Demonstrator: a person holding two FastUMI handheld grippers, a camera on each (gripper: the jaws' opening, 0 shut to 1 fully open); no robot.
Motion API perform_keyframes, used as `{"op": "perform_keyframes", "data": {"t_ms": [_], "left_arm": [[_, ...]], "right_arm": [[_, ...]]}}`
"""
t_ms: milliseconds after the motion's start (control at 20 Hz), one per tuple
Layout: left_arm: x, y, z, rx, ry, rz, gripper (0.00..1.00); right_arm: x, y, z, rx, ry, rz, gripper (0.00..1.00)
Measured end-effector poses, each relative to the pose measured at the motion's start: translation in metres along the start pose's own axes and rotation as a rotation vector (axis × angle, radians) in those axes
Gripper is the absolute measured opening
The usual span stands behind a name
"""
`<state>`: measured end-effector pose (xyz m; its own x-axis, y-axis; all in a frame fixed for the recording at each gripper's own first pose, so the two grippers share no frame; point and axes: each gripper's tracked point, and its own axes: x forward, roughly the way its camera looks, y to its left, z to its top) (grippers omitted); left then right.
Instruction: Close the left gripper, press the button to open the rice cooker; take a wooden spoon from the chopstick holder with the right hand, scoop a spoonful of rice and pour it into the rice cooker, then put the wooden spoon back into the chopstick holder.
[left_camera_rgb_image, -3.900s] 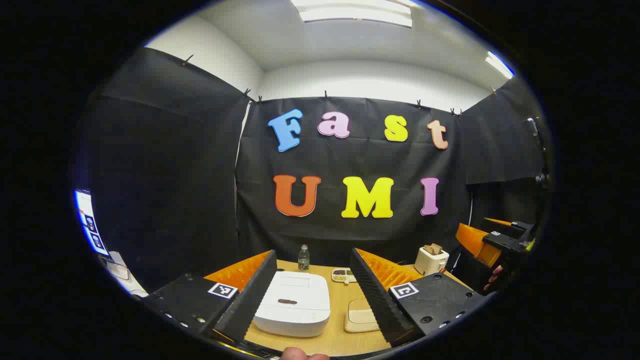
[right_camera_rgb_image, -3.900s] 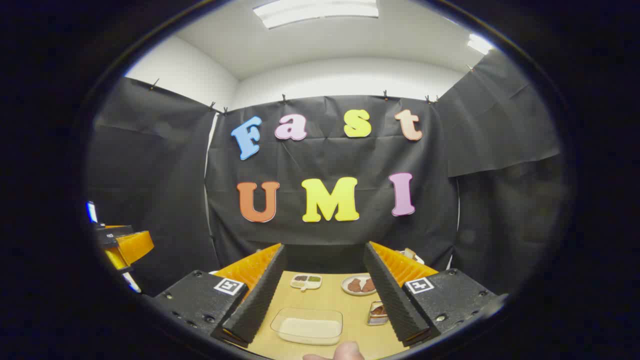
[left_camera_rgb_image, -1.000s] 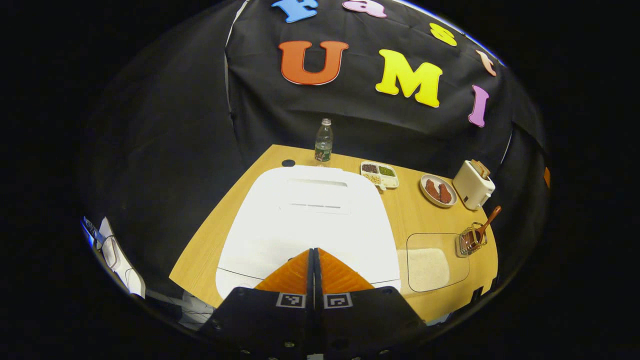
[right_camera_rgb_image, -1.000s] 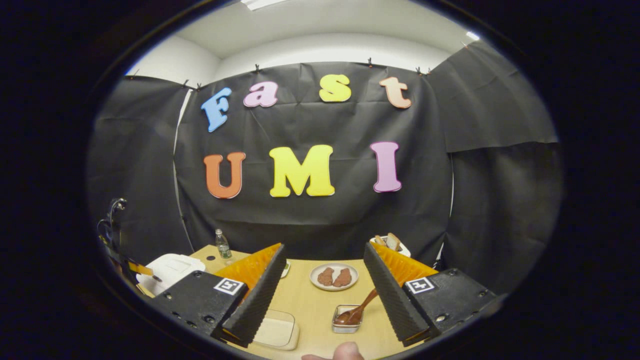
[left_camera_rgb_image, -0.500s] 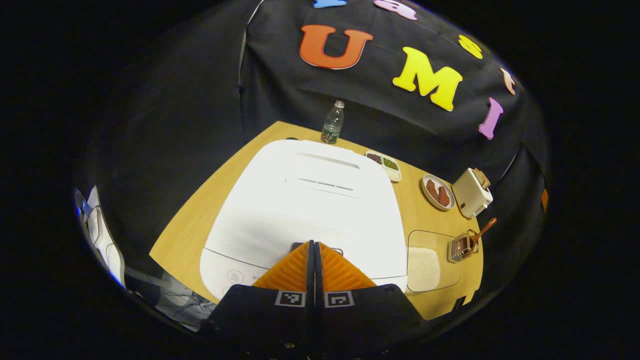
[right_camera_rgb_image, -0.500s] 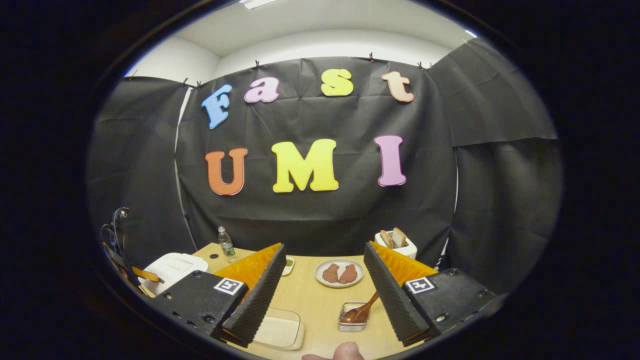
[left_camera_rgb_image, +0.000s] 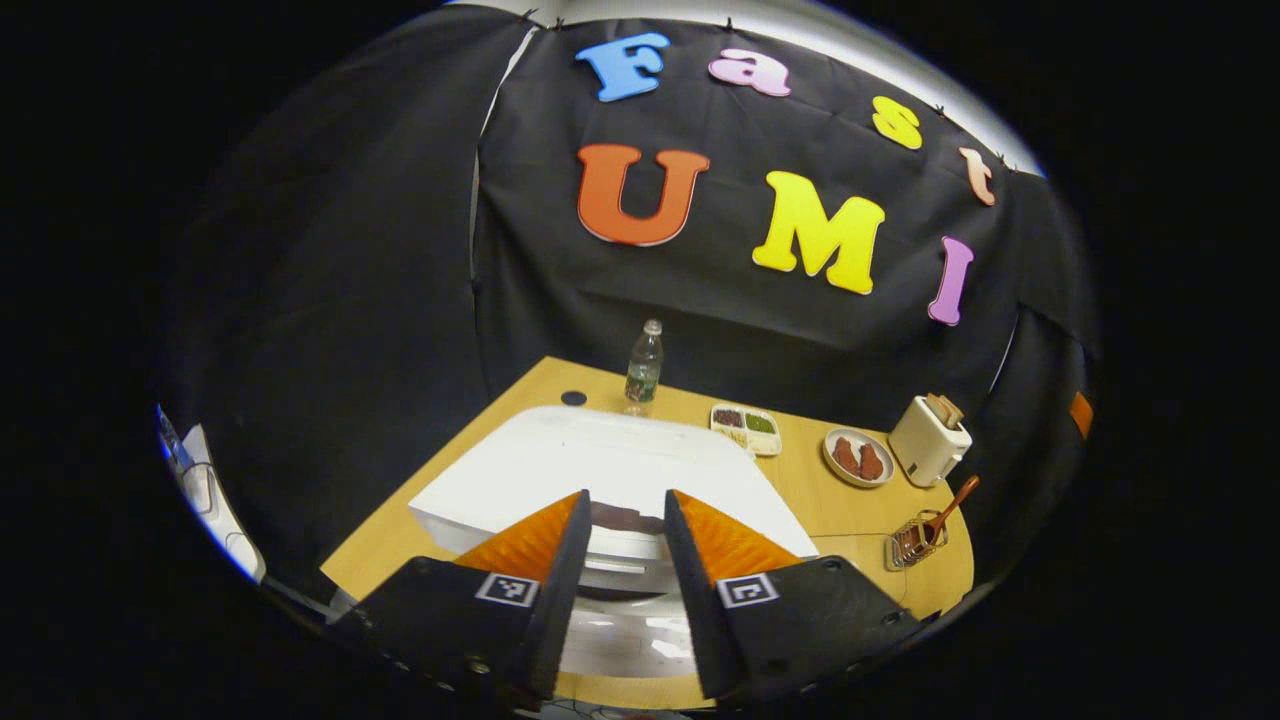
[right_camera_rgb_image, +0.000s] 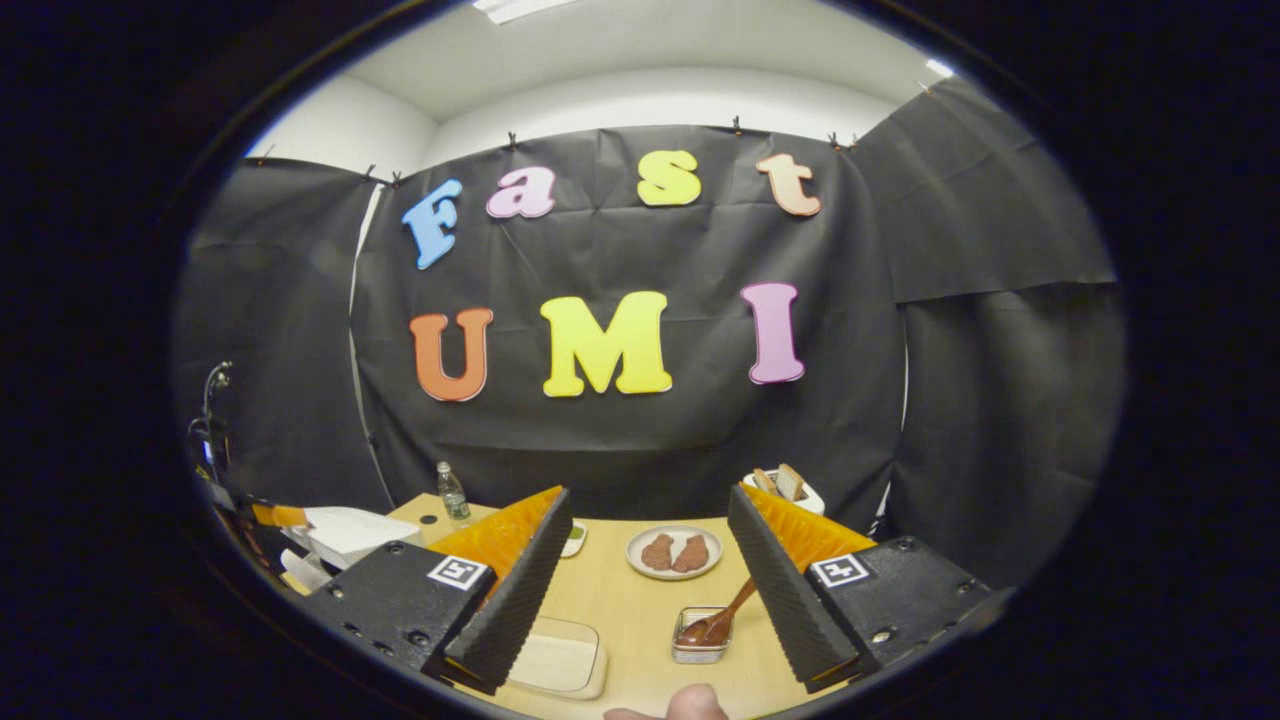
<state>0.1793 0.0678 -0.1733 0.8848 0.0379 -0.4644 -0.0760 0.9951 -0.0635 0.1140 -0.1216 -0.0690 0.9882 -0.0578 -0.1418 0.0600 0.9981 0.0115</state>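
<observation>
Fingers of the left tool (left_camera_rgb_image: 622, 520), spread, partly hide the seemingly ajar rice cooker (left_camera_rgb_image: 620, 470).

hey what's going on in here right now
A person is working a pair of tongs in each hand at a wooden table. The left tongs are open, right in front of the white rice cooker, whose lid is lifted off its base. The right tongs are open too, pointed at the wooden spoon, which sits untouched in the chopstick holder. A clear tray of rice lies beside it. No rice has been scooped yet.
</observation>
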Motion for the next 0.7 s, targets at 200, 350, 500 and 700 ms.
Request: {"op": "perform_keyframes", "data": {"t_ms": [200, 350, 500, 700], "left_arm": [[-0.008, -0.009, 0.053, 0.041, -0.146, 0.014, 0.99], [-0.010, -0.020, 0.063, 0.013, -0.175, 0.003, 0.95], [-0.022, -0.024, 0.071, 0.032, -0.217, 0.011, 0.95], [-0.051, -0.034, 0.076, 0.088, -0.271, 0.018, 0.95]], "right_arm": [[-0.010, -0.006, 0.013, -0.007, -0.032, -0.007, 0.96], [-0.016, -0.013, 0.022, -0.013, -0.049, -0.016, 1.00], [-0.022, -0.020, 0.026, -0.022, -0.060, -0.026, 0.96], [-0.029, -0.032, 0.018, -0.018, -0.039, -0.036, 1.00]]}}
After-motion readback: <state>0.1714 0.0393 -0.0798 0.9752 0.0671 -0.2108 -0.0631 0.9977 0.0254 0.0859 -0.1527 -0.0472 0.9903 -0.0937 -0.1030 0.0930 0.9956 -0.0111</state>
